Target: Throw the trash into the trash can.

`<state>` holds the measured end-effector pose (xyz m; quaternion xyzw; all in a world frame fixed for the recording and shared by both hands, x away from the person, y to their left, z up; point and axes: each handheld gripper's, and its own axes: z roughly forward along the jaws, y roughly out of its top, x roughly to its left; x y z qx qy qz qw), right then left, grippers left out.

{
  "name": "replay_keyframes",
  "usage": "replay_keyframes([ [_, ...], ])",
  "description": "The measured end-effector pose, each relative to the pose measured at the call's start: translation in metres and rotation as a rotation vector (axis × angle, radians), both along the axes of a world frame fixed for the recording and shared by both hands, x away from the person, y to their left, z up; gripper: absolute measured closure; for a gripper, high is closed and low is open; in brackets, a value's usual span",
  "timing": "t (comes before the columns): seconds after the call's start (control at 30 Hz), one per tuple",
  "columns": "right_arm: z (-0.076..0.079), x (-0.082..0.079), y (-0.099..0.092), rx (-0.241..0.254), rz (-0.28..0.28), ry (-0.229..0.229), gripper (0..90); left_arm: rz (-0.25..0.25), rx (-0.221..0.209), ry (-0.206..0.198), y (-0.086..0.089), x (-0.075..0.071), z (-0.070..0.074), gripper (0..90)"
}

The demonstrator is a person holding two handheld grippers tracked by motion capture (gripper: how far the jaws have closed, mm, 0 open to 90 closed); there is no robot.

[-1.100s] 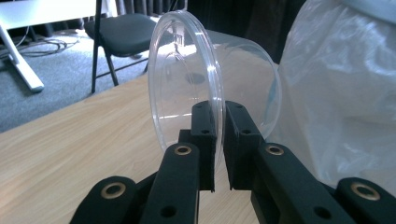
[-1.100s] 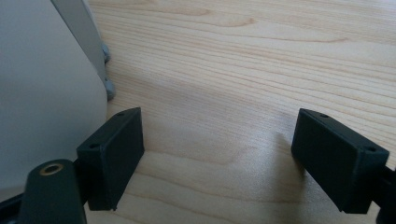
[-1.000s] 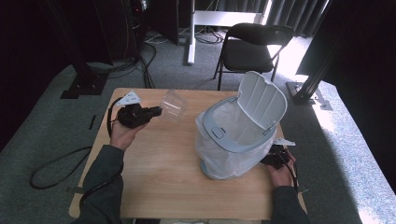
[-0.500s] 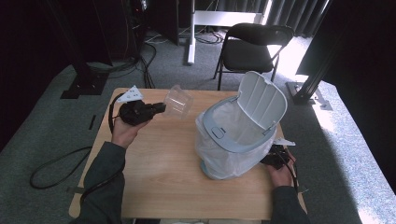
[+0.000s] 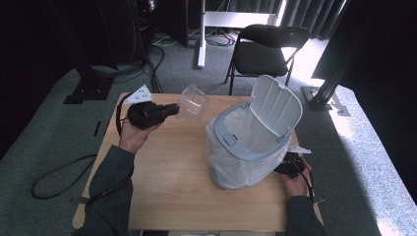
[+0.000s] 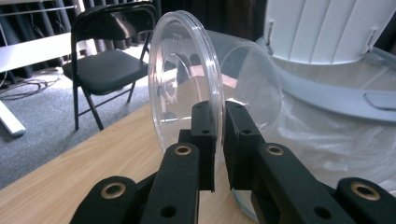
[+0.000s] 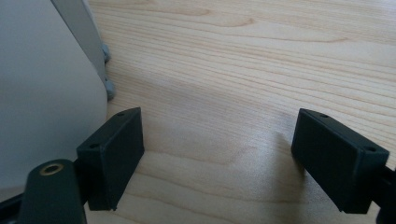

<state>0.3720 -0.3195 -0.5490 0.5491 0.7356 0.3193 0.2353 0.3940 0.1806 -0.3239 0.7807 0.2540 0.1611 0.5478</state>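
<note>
Holding the clear plastic cup (image 5: pixel 193 102) by its rim, my left gripper (image 5: pixel 169 109) has its jaws narrowed on the thin wall, the cup lying sideways in the air to the left of the bin (image 5: pixel 251 142), near its raised lid. I judge it light, slick and easily crushed, so the rim is the stiffest place to pinch. My right gripper (image 7: pixel 219 158) rests wide and empty on the table (image 5: pixel 172 187) beside the bin's base.

Two hands, one gripper in each

The left gripper (image 5: pixel 171 108), raised in the left hand (image 5: pixel 132 135), has its jaws nearly together; the right gripper (image 7: pixel 219 158), low in the right hand (image 5: pixel 295 182), has its jaws wide apart.
</note>
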Motion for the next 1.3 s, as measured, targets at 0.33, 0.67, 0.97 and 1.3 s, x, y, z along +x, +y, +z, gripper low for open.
replay_keyframes([
  [0.33,0.000,0.000,0.000,0.000,0.000,0.000,16.0,-0.034,-0.024,-0.022,-0.007,-0.004,0.017,83.7],
  [0.67,0.000,0.000,0.000,0.000,0.000,0.000,16.0,-0.063,-0.023,-0.042,-0.016,-0.008,0.026,83.7],
  [0.97,0.000,0.000,0.000,0.000,0.000,0.000,16.1,-0.088,-0.029,-0.056,-0.022,-0.012,0.035,83.7],
  [1.3,0.000,0.000,0.000,0.000,0.000,0.000,16.0,-0.124,-0.039,-0.071,-0.033,-0.018,0.044,83.7],
])
